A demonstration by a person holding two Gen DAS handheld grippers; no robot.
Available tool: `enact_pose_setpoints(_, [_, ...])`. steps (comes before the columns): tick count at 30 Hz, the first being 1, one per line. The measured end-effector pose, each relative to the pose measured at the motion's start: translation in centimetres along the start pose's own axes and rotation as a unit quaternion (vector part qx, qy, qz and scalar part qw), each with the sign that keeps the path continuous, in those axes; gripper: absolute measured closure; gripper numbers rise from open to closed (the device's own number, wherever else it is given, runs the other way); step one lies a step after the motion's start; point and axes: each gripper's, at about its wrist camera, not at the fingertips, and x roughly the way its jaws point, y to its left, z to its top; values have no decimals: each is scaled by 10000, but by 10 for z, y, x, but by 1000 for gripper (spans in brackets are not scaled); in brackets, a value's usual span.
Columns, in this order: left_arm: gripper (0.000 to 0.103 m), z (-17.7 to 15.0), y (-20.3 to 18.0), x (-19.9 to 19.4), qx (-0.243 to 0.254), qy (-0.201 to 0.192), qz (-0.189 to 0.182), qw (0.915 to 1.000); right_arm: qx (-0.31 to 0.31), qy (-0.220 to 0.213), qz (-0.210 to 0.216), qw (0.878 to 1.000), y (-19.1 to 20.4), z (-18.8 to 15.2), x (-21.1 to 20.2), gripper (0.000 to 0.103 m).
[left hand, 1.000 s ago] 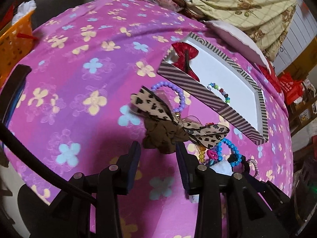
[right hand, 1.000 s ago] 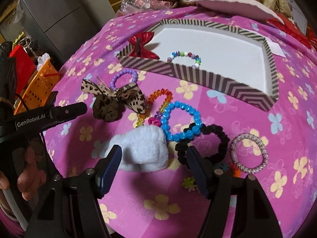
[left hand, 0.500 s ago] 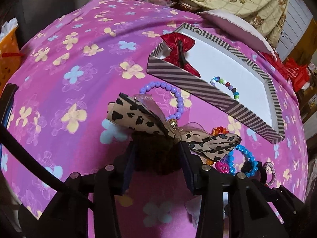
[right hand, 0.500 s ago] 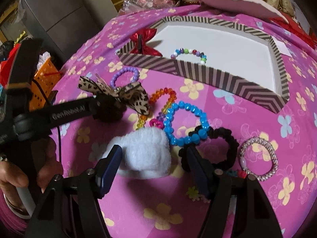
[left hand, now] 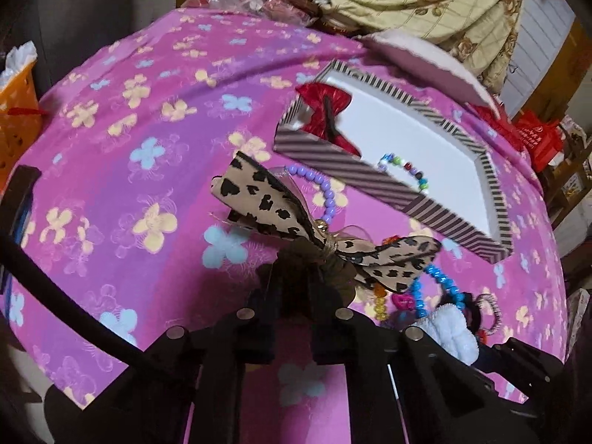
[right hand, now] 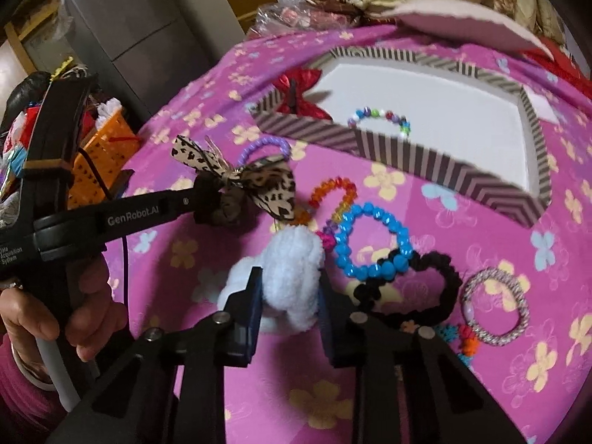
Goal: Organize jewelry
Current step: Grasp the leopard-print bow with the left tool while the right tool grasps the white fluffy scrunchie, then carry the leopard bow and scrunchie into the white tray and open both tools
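Observation:
The leopard-print bow (left hand: 266, 196) on its brown scrunchie sits between the fingers of my left gripper (left hand: 292, 281). Its jaws are closing and the pads press on the scrunchie. In the right wrist view the same bow (right hand: 266, 185) hangs at the tip of the left gripper (right hand: 207, 203), slightly off the cloth. My right gripper (right hand: 288, 296) is closing on the white fluffy scrunchie (right hand: 292, 259), which bulges between its pads. The striped box (right hand: 444, 170) behind holds a red bow (right hand: 299, 92) and a multicoloured bead bracelet (right hand: 381, 116).
On the pink flowered cloth lie a purple bead bracelet (right hand: 262, 144), an orange bead bracelet (right hand: 333, 188), a blue bead bracelet (right hand: 370, 240), a black scrunchie (right hand: 436, 288) and a sparkly band (right hand: 495, 307). An orange basket (right hand: 100, 155) stands at the left edge. A person's hand (right hand: 85, 314) grips the left handle.
Both grippers went from wide open to closed: the left slid forward around the bow's brown scrunchie and clamped it, the right squeezed the white scrunchie. The bow has lifted a little.

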Motion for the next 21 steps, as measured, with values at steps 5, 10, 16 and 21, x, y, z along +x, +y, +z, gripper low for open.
enact_pose_setpoints(5, [73,7,-5,-26,33,-272,-73,9996,-61,-290,108,9995,6,10,-25,76])
enact_pose_setpoints(10, [73,16,-12,-45,73,-474,-135,9988,0,-549,94,9984,1,16,-49,76])
enact_pose_setpoints(16, [73,27,-28,-54,193,-610,-177,9978,182,-751,-12,9970,-15,24,-65,76])
enact_pose_setpoints(21, [73,41,-44,-53,328,-719,-137,9968,298,-844,-152,9959,-32,33,-71,76])
